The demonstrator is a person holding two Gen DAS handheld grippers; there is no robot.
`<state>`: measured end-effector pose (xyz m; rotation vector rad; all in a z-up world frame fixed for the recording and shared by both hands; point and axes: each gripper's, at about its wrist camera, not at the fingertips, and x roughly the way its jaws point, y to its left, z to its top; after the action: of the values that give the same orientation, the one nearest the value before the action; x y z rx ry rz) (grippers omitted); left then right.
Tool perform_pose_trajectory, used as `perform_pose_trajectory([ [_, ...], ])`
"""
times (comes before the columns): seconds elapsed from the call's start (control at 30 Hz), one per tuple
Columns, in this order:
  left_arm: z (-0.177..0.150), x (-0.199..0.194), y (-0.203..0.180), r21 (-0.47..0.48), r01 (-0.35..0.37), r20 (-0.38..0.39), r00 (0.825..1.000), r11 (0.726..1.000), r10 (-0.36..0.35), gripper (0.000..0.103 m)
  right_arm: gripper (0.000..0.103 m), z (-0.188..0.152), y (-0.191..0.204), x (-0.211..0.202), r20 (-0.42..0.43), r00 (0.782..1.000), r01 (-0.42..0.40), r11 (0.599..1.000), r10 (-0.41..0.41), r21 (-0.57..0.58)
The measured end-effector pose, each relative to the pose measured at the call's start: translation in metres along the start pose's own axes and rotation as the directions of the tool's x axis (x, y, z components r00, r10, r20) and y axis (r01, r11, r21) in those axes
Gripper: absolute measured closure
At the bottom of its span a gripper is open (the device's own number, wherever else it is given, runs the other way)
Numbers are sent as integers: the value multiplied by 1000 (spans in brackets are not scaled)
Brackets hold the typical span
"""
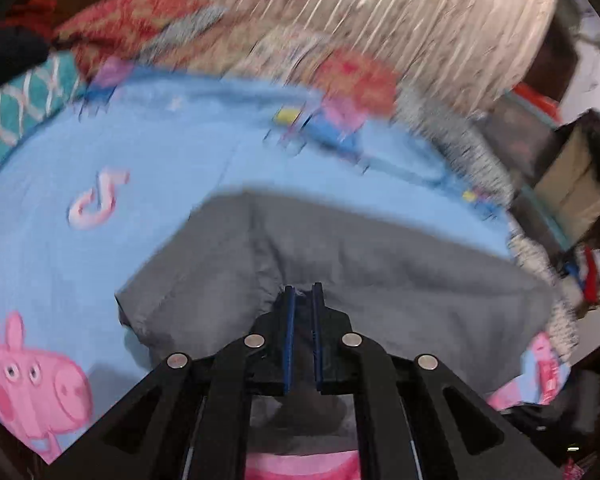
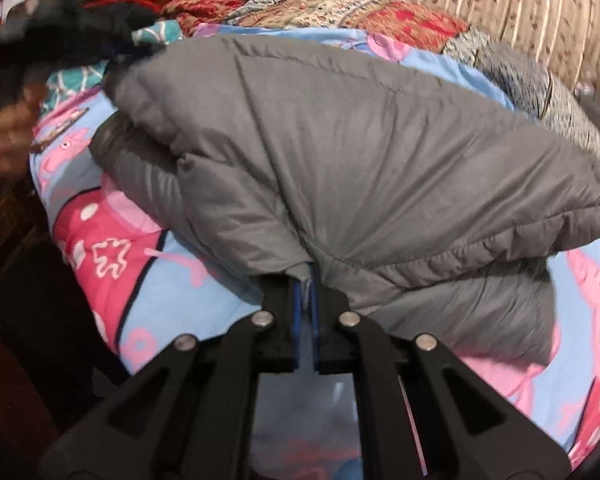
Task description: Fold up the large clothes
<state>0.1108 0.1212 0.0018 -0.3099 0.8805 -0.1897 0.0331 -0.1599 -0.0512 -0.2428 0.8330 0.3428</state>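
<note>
Jacket [image 2: 380, 152] unbranded; music-note logo [image 1: 96, 200] on sheet [image 1: 180, 136]

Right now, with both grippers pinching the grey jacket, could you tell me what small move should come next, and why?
Probably lower both edges onto the blue cartoon bedsheet and then let go: the left gripper and right gripper each pinch the grey padded jacket, which already lies doubled over.

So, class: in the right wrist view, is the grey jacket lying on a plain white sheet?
No, the grey jacket lies on a blue and pink cartoon-pig sheet.
</note>
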Motion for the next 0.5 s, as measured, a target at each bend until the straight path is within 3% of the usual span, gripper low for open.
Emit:
perform_pose_trajectory([
  [0.07, -12, 22, 9, 13, -9, -46, 999, 1000, 10, 83, 100, -1, 1, 3, -6, 1000, -30, 999, 30, 25],
  [0.2, -25, 42, 8, 118, -72, -50, 996, 990, 78, 83, 99, 1, 2, 1, -26, 995, -95, 995, 96, 34],
  [0.3, -20, 48, 10, 122, -77, -71, 994, 990, 86, 83, 95, 6, -9, -20, -29, 981, -190, 979, 192, 75],
  [0.4, -17, 48, 11, 129, -73, -78, 993, 989, 84, 83, 70, 13, -35, -59, 43, 970, -242, 962, 238, 128],
  [0.43, -17, 47, 11, 131, -71, -78, 994, 989, 81, 83, 56, 18, -47, -75, 88, 970, -236, 962, 225, 139],
  [0.5, -16, 48, 13, 134, -65, -80, 994, 989, 76, 83, 52, 31, -74, -99, 161, 975, -181, 969, 155, 168],
])
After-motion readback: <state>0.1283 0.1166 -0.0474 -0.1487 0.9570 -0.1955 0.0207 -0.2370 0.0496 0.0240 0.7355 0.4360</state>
